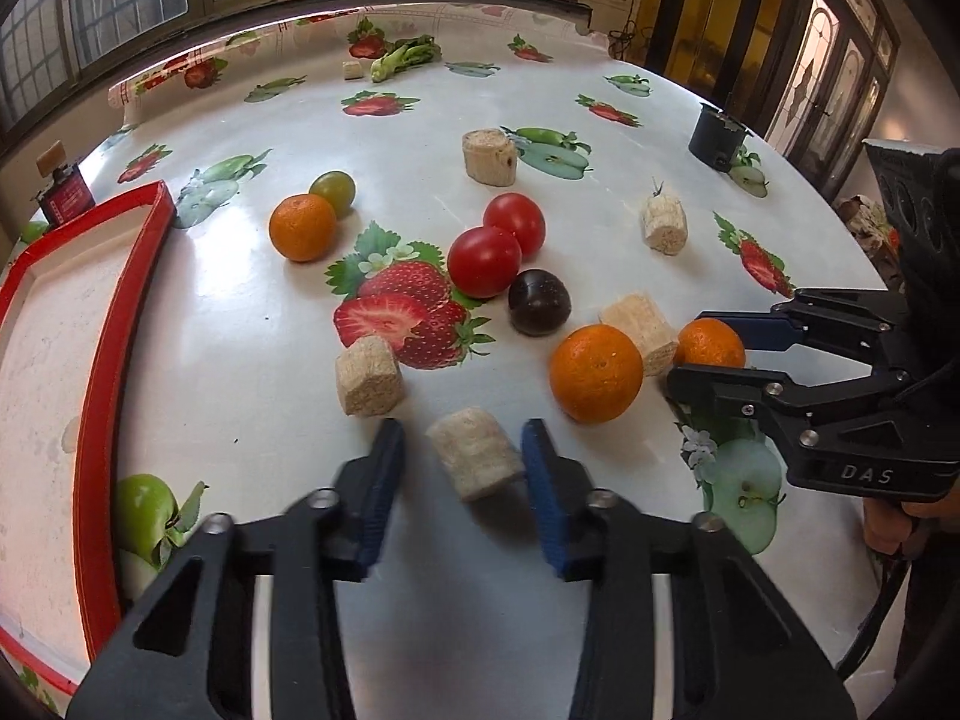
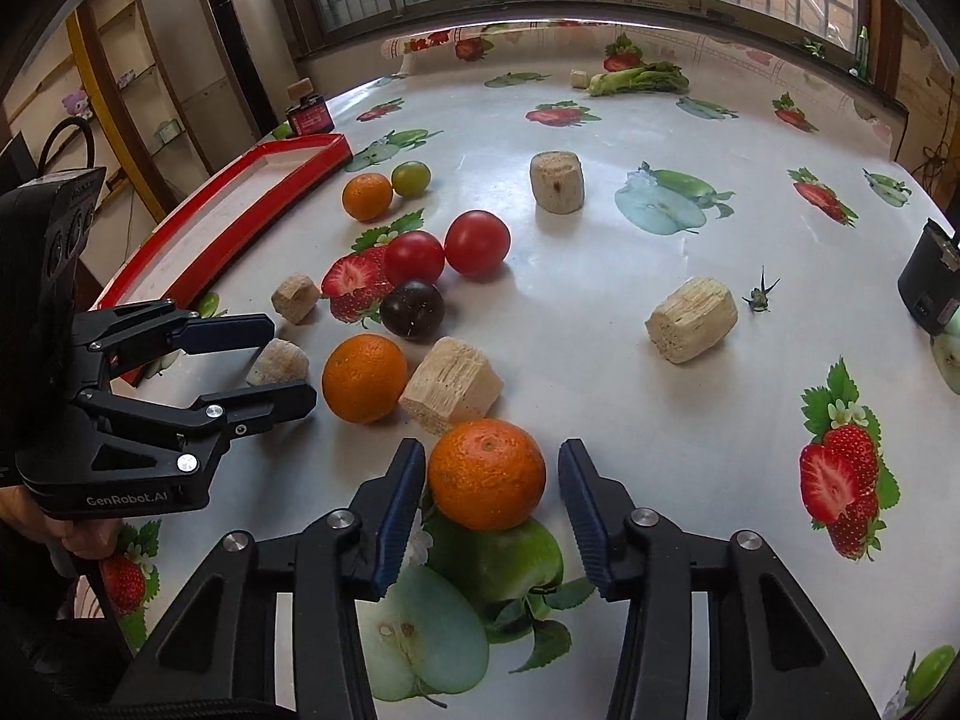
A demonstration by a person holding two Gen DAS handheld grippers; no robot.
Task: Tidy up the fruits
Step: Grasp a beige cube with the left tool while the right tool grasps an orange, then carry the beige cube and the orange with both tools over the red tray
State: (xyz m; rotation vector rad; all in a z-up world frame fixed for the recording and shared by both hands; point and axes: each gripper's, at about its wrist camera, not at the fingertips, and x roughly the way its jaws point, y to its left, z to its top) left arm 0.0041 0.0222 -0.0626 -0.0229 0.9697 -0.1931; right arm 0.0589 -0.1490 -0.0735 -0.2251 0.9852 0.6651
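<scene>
**Both hand-held grippers open over the fruit-strewn desk**

The left hand-held gripper has its jaws spread, with a pale fibrous block lying on the desk between the blue pads; whether the pads touch it cannot be told. The right hand-held gripper is also spread wide, and an orange sits between its fingers, the left pad close against the fruit, the right pad apart from it.

Just beyond, a second orange touches another fibrous block. Farther in lie a dark plum and two red tomatoes clustered together. A third orange and a green tomato sit side by side near the far end of the red-rimmed tray, which runs along the left side of the desk. More fibrous blocks are scattered to the right and far side, well apart from the fruit.
</scene>
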